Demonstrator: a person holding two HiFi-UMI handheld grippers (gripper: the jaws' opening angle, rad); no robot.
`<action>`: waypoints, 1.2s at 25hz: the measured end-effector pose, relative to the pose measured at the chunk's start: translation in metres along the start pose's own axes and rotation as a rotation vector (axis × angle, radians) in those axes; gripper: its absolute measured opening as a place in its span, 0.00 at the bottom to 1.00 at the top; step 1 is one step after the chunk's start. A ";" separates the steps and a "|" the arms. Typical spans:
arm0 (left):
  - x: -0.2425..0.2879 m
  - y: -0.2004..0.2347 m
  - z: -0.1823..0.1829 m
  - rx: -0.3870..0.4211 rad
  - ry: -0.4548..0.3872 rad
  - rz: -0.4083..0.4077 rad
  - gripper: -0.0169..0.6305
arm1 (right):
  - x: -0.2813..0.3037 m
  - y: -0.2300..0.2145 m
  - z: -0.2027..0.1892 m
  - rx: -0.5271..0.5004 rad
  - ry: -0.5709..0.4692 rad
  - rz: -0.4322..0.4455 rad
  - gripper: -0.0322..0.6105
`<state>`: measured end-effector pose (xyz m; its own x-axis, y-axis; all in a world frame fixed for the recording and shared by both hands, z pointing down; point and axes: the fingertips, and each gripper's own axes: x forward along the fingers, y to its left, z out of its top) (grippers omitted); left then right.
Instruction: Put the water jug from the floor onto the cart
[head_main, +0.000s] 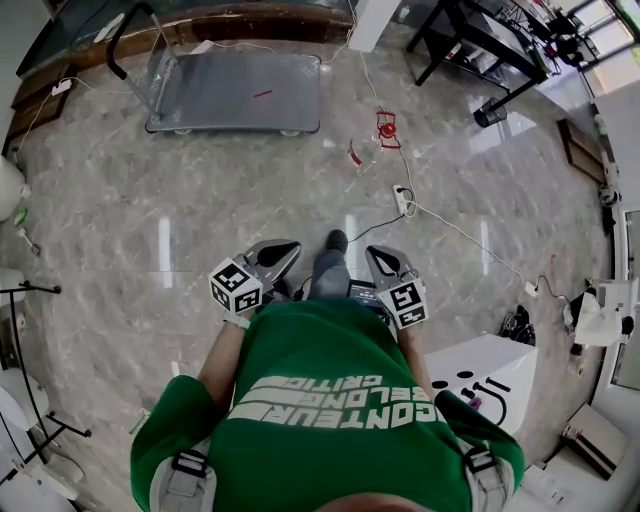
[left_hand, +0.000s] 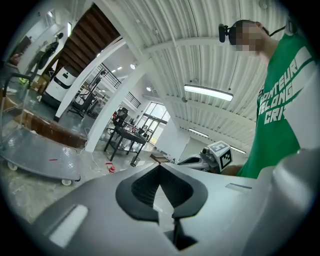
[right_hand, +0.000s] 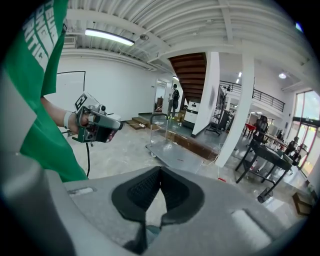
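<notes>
Jaws together on left gripper (left_hand: 160, 167) and right gripper (right_hand: 160, 170).

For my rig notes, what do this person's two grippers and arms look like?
Both the left gripper and right gripper have pale grey shells, black ribbed pads and a black-and-white marker cube. A black cable hangs from the left one. The green T-shirt has short sleeves and white lettering.

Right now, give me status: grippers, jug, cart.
Left gripper, right gripper: jaws shut, empty. Cart ahead, nothing loaded. Jug not made out. Power strip and cable on floor between.
</notes>
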<state>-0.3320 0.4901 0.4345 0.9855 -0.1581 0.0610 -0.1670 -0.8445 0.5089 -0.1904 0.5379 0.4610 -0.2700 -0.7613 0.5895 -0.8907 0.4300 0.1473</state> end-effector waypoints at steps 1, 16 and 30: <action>0.001 0.002 0.000 -0.003 0.004 0.001 0.04 | 0.003 0.000 0.002 0.000 -0.001 0.007 0.04; 0.065 0.056 0.042 0.023 0.042 0.015 0.04 | 0.048 -0.072 0.011 0.053 -0.024 0.016 0.04; 0.189 0.086 0.088 0.095 0.086 0.020 0.04 | 0.064 -0.213 0.002 0.136 -0.081 -0.026 0.04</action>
<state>-0.1623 0.3424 0.4138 0.9802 -0.1344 0.1454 -0.1844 -0.8869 0.4235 -0.0189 0.3969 0.4660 -0.2697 -0.8104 0.5201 -0.9377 0.3439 0.0496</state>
